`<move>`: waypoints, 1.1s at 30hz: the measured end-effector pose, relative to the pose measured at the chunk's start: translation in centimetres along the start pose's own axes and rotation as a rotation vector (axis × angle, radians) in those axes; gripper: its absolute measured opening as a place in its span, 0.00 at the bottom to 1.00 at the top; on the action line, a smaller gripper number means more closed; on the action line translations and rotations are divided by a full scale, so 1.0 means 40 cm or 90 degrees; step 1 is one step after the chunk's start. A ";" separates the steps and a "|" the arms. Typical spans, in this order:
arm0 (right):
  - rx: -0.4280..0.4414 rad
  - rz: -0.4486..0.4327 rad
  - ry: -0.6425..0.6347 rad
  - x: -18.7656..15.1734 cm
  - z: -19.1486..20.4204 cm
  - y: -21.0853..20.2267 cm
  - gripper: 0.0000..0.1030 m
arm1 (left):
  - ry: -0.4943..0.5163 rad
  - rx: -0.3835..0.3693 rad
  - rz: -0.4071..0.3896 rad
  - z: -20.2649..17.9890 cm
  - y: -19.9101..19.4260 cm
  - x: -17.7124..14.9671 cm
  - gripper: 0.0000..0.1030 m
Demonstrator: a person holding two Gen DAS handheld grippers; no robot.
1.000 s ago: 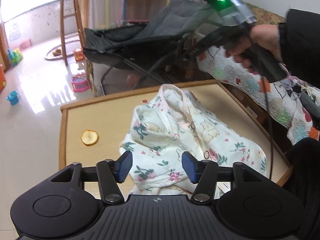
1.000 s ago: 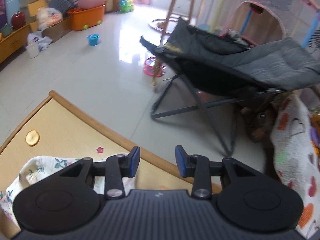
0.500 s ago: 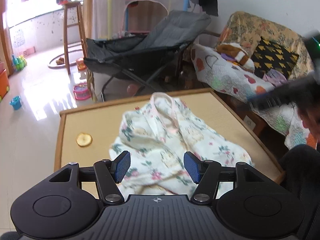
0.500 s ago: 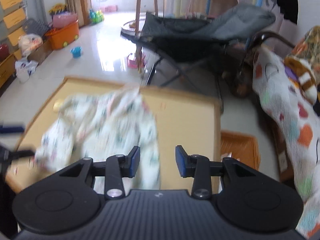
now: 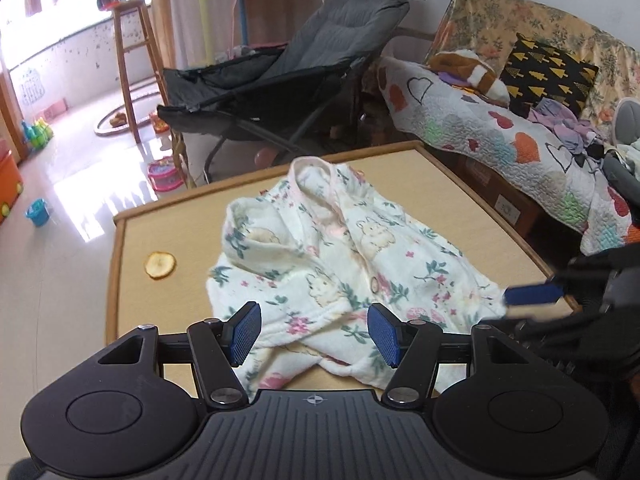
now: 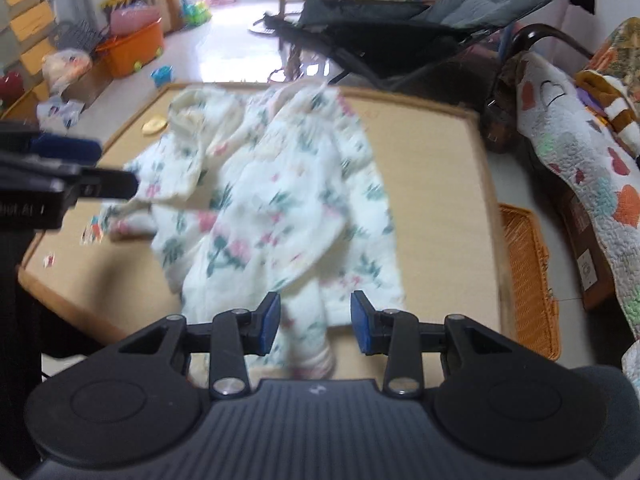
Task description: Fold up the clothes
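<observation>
While both grippers hang over the tan table (image 5: 132,300), nothing is gripped.

Left wrist view, left to right. Dried round slice (image 5: 160,265) at 9 o'clock on the tabletop, apart from the cloth. Floral garment (image 5: 344,248), white with pink and green sprigs and rabbit prints, lies crumpled across the table's centre, collar toward 12 o'clock, hem bunched toward 6. Left gripper (image 5: 316,334) at 6 o'clock, jaws parted wide, blue pads clear of the fabric on either side of the hem fold; nothing pinched. Right gripper (image 5: 532,296) enters at 3 o'clock, one blue pad showing at the garment's near corner; contact uncertain, edge of frame blurred. Grey folding chair (image 5: 296,76) at 12 o'clock beyond the table; quilted sofa cover (image 5: 500,132) at 2 o'clock.

Right wrist view, left to right. Left gripper (image 6: 80,168) at 9 o'clock beside a sleeve. Garment (image 6: 276,204) is motion-blurred. Right gripper (image 6: 315,322) at 6 o'clock, jaws partly apart, a narrow strip of fabric showing between the pads, probably lying below them rather than clamped. Woven orange basket (image 6: 528,280) at 3 o'clock, on the floor beside the table edge.
</observation>
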State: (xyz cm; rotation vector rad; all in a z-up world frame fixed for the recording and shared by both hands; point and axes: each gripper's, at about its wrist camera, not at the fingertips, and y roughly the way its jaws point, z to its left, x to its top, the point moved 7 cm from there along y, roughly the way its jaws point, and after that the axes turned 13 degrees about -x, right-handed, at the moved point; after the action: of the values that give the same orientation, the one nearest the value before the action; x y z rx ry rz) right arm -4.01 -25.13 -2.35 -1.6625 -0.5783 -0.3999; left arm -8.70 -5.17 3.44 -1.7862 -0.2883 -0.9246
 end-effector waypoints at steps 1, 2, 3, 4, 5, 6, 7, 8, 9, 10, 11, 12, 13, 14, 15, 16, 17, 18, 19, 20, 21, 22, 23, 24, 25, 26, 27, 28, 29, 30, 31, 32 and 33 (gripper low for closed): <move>-0.002 0.007 -0.003 -0.008 0.002 0.008 0.37 | 0.000 -0.002 0.004 -0.004 0.005 -0.003 0.60; -0.003 0.015 -0.004 -0.015 0.002 0.016 0.37 | 0.003 -0.001 0.008 -0.008 0.011 -0.005 0.60; -0.001 0.024 -0.002 -0.019 0.001 0.023 0.37 | 0.010 0.000 0.013 -0.012 0.018 -0.006 0.60; 0.003 0.029 0.004 -0.020 -0.001 0.028 0.37 | 0.019 0.003 0.020 -0.016 0.028 -0.007 0.60; 0.006 0.032 0.008 -0.021 -0.002 0.030 0.37 | 0.029 0.007 0.027 -0.019 0.038 -0.007 0.60; 0.008 0.036 0.012 -0.023 -0.004 0.033 0.37 | 0.039 0.012 0.033 -0.022 0.047 -0.005 0.60; 0.008 0.040 0.014 -0.024 -0.005 0.036 0.37 | 0.044 0.016 0.037 -0.023 0.056 -0.001 0.58; 0.008 0.043 0.015 -0.028 -0.005 0.037 0.37 | 0.046 0.015 0.041 -0.025 0.065 0.004 0.56; 0.008 0.047 0.016 -0.034 -0.005 0.038 0.37 | 0.046 0.015 0.045 -0.025 0.076 0.009 0.56; 0.010 0.048 0.019 -0.035 -0.006 0.039 0.37 | 0.046 0.019 0.049 -0.024 0.088 0.015 0.56; 0.011 0.048 0.022 -0.036 -0.007 0.039 0.37 | 0.048 0.024 0.054 -0.024 0.100 0.020 0.55; 0.013 0.048 0.026 -0.037 -0.008 0.039 0.37 | 0.052 0.029 0.057 -0.024 0.111 0.024 0.55; 0.014 0.048 0.029 -0.038 -0.010 0.040 0.37 | 0.057 0.033 0.062 -0.025 0.121 0.027 0.52; 0.015 0.048 0.033 -0.040 -0.012 0.040 0.37 | 0.062 0.034 0.069 -0.026 0.132 0.030 0.48; 0.016 0.048 0.035 -0.040 -0.014 0.040 0.37 | 0.064 0.034 0.076 -0.027 0.142 0.032 0.44; 0.016 0.047 0.038 -0.041 -0.015 0.040 0.37 | 0.065 0.034 0.084 -0.028 0.152 0.031 0.43; 0.017 0.047 0.040 -0.041 -0.016 0.039 0.37 | 0.067 0.035 0.088 -0.029 0.159 0.030 0.43; 0.018 0.047 0.041 -0.041 -0.017 0.040 0.37 | 0.068 0.036 0.092 -0.030 0.166 0.028 0.43; 0.018 0.046 0.042 -0.040 -0.018 0.041 0.37 | 0.070 0.037 0.095 -0.031 0.172 0.026 0.42; 0.018 0.046 0.044 -0.040 -0.018 0.041 0.37 | 0.071 0.039 0.099 -0.032 0.177 0.024 0.40; 0.018 0.045 0.044 -0.039 -0.018 0.042 0.37 | 0.073 0.041 0.103 -0.032 0.181 0.022 0.36; 0.018 0.045 0.045 -0.039 -0.017 0.043 0.37 | 0.074 0.042 0.106 -0.032 0.185 0.019 0.31; 0.018 0.044 0.045 -0.039 -0.017 0.043 0.37 | 0.073 0.043 0.108 -0.029 0.189 0.016 0.30; 0.018 0.044 0.045 -0.039 -0.017 0.043 0.37 | 0.070 0.043 0.109 -0.026 0.191 0.014 0.26; 0.018 0.044 0.045 -0.039 -0.017 0.042 0.37 | 0.066 0.045 0.111 -0.022 0.194 0.012 0.22; 0.018 0.044 0.045 -0.040 -0.016 0.041 0.37 | 0.061 0.048 0.113 -0.017 0.195 0.009 0.21; 0.018 0.043 0.045 -0.040 -0.016 0.041 0.37 | 0.055 0.048 0.116 -0.012 0.197 0.007 0.18; 0.017 0.043 0.044 -0.040 -0.015 0.041 0.37 | 0.048 0.046 0.115 -0.008 0.197 0.005 0.15; 0.016 0.043 0.044 -0.040 -0.015 0.041 0.37 | 0.044 0.046 0.111 -0.004 0.197 0.005 0.14; 0.016 0.043 0.043 -0.040 -0.014 0.040 0.37 | 0.042 0.047 0.106 0.000 0.196 0.005 0.11; 0.015 0.043 0.042 -0.040 -0.013 0.040 0.38 | 0.040 0.048 0.101 0.003 0.194 0.004 0.08; 0.014 0.042 0.041 -0.040 -0.012 0.040 0.38 | 0.041 0.055 0.094 0.006 0.191 0.006 0.07; 0.013 0.042 0.039 -0.040 -0.011 0.040 0.38 | 0.040 0.059 0.088 0.009 0.187 0.008 0.06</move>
State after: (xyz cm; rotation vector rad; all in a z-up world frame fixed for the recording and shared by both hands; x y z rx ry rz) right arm -4.34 -25.98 -4.47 -1.6397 -0.4788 -0.3942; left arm -3.93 -8.06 -1.57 -1.6663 -0.1625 -0.8535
